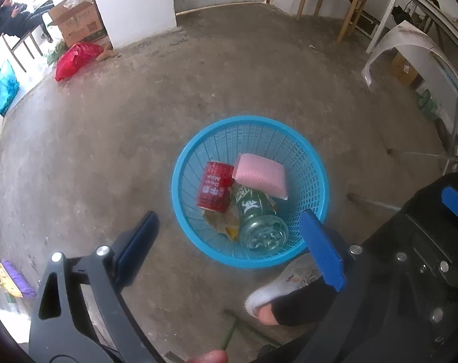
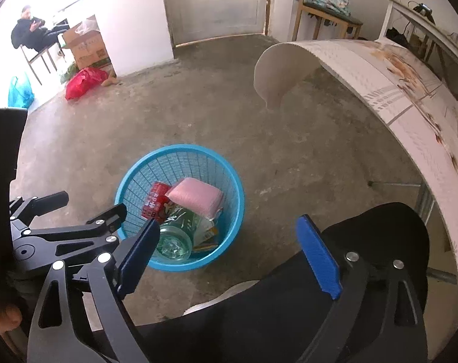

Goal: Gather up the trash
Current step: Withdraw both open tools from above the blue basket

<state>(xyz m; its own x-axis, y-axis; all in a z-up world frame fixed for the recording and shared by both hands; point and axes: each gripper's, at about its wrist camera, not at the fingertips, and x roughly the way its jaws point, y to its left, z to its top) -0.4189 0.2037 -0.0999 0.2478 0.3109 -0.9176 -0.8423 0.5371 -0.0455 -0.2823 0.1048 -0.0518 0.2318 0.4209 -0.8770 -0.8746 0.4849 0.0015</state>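
A blue plastic basket (image 1: 304, 148) stands on the concrete floor. In it lie a red milk can (image 1: 214, 187), a pink sponge (image 1: 260, 174), a green-labelled clear bottle (image 1: 257, 219) and a yellowish wrapper (image 1: 225, 225). My left gripper (image 1: 229, 248) is open and empty, just above the basket's near rim. In the right wrist view the basket (image 2: 229, 178) holds the same can (image 2: 156, 201), sponge (image 2: 195, 198) and bottle (image 2: 176, 236). My right gripper (image 2: 229, 257) is open and empty, near the basket's right side. The left gripper's body (image 2: 62, 236) shows at the left.
A table with a white patterned cloth (image 2: 410, 115) rises at the right. The person's shoe (image 1: 274, 293) and dark trouser leg are below the basket. A red bag (image 1: 76, 59), cardboard boxes (image 1: 77, 21), a seated person (image 2: 32, 30) and a broom head (image 1: 14, 278) lie farther off.
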